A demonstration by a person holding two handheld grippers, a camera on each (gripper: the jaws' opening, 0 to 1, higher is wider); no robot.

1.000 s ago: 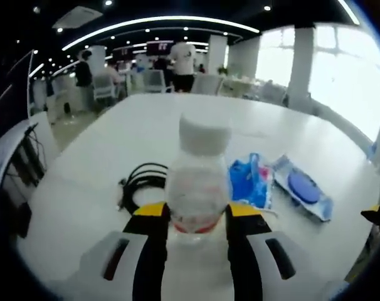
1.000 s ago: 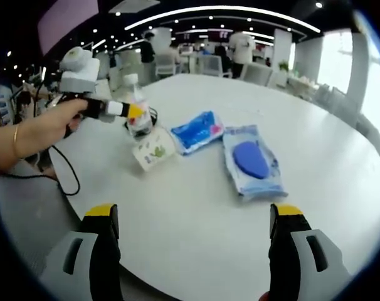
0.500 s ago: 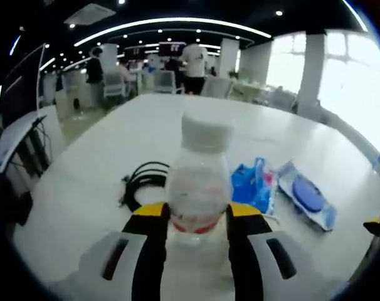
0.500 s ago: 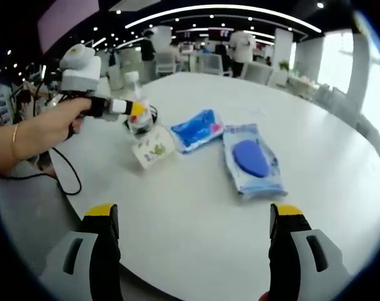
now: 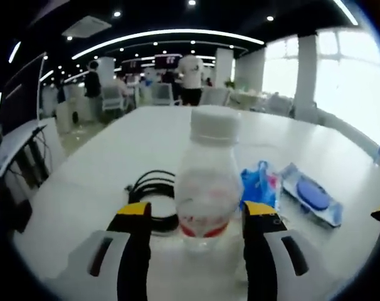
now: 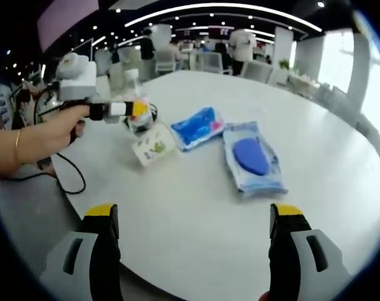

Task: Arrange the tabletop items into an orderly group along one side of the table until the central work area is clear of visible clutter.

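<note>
Jaws of the left gripper (image 5: 197, 216) have spread since a second ago and no longer press the clear plastic bottle with the white cap (image 5: 209, 182), which stands upright between them, apparently just released. That likely places it in the group: beyond the bottle lie a coiled black cable (image 5: 153, 191), a blue packet (image 5: 260, 185) and a flat wipes pack (image 5: 311, 199). The right gripper (image 6: 193, 241) hangs wide open, empty. Farther off, the round white table (image 6: 196, 207) meets an office with distant people.

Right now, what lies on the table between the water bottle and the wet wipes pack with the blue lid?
In the right gripper view, the small white card pack and the blue pouch lie between the water bottle and the wet wipes pack.
</note>
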